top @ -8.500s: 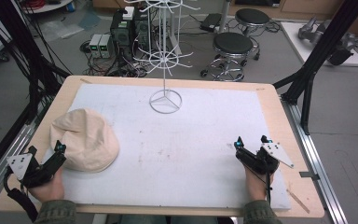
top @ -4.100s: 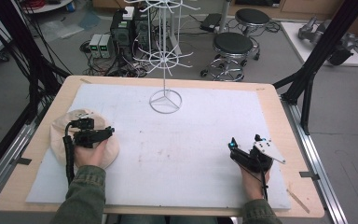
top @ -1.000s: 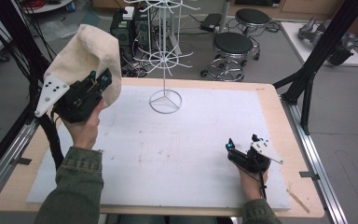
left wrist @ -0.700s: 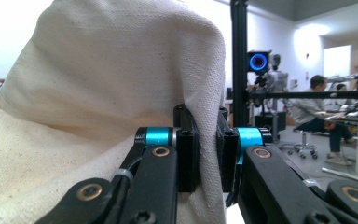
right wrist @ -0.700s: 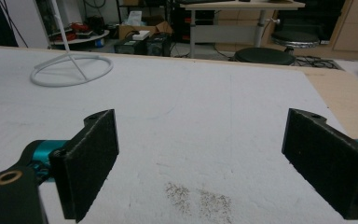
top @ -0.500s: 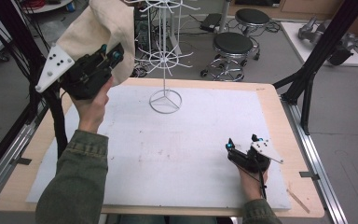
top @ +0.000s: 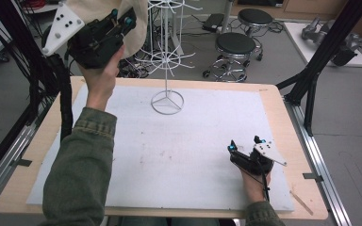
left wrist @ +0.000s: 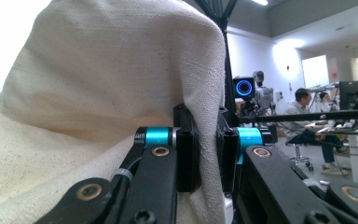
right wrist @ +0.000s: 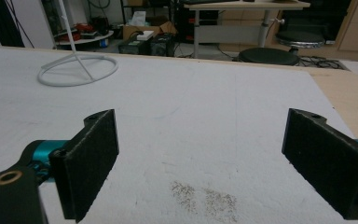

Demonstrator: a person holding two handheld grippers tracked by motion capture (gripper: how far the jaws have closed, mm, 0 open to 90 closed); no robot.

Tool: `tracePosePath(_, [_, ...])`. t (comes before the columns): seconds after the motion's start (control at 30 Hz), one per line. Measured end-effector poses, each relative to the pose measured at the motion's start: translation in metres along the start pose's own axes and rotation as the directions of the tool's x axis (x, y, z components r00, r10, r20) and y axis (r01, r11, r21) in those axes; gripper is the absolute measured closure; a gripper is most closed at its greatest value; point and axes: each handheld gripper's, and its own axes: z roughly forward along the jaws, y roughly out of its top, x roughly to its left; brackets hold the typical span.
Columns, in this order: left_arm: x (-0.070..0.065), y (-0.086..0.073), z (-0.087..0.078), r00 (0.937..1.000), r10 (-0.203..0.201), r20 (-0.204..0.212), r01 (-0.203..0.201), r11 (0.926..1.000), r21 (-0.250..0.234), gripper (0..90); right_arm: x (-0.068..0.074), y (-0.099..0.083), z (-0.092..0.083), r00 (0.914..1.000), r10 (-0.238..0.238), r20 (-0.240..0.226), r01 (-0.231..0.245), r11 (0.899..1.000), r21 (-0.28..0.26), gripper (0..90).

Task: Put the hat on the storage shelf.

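Note:
A cream cloth hat (top: 136, 19) hangs high at the back left, beside the white wire rack (top: 166, 56). My left gripper (top: 120, 18) is shut on its fabric. In the left gripper view the two black pads pinch a fold of the hat (left wrist: 121, 84), and the left gripper (left wrist: 209, 149) has cloth draped over its left side. My right gripper (top: 245, 145) rests low on the white mat near the front right, jaws wide open with nothing between them. Seen from the right gripper view, that gripper (right wrist: 200, 163) faces the rack's ring base (right wrist: 77, 70).
The rack's round base (top: 167, 101) stands on the white mat (top: 179, 155) at the back centre. The wooden table edge (top: 306, 160) runs along the right. Stools (top: 235, 47) and black frame legs (top: 311, 89) stand beyond the table.
My left gripper has lifted the hat from the table's left side and carried it higher and rightward toward the rack over the last second. The right gripper has stayed put.

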Motion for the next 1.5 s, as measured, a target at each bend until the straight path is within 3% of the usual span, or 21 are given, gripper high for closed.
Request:
tracePosePath(0.33, [0.002,0.017,0.031,0.9993,0.031,0.020,-0.030,0.9992,-0.025,82.4,-0.001,0.001,-0.001,0.9999,0.008,0.006,-0.008,1.000,-0.007,9.9])
tracePosePath(0.47, [0.008,0.019,0.045,0.9989,0.001,0.046,0.000,0.9998,-0.021,82.4,-0.002,0.000,-0.001,1.0000,-0.003,0.009,0.003,1.000,-0.005,9.9])
tracePosePath(0.63, [0.009,0.026,0.066,0.9986,-0.031,0.043,0.032,0.9991,-0.029,82.3,-0.001,0.000,-0.001,0.9999,0.002,0.017,-0.002,1.000,-0.003,9.9])
tracePosePath(0.8, [0.006,0.032,0.079,0.9980,-0.009,0.062,0.009,1.0000,-0.003,82.2,-0.001,0.000,-0.003,0.9998,-0.006,0.017,0.006,1.000,-0.012,9.9])
tracePosePath(0.93, [0.005,0.027,0.086,0.9970,0.000,0.077,0.000,1.0000,0.009,82.1,-0.003,0.000,-0.003,0.9999,-0.007,0.014,0.007,1.000,-0.013,9.9])
tracePosePath(1.33, [0.015,-0.001,0.096,0.9962,-0.038,0.079,0.030,0.9948,0.098,81.9,-0.003,0.000,-0.002,1.0000,-0.001,0.007,0.001,1.000,-0.007,9.9])
tracePosePath(1.5, [0.013,-0.005,0.099,0.9950,-0.027,0.097,0.013,0.9906,0.136,81.8,-0.002,0.000,-0.004,1.0000,-0.006,0.007,0.006,1.000,-0.011,9.9])
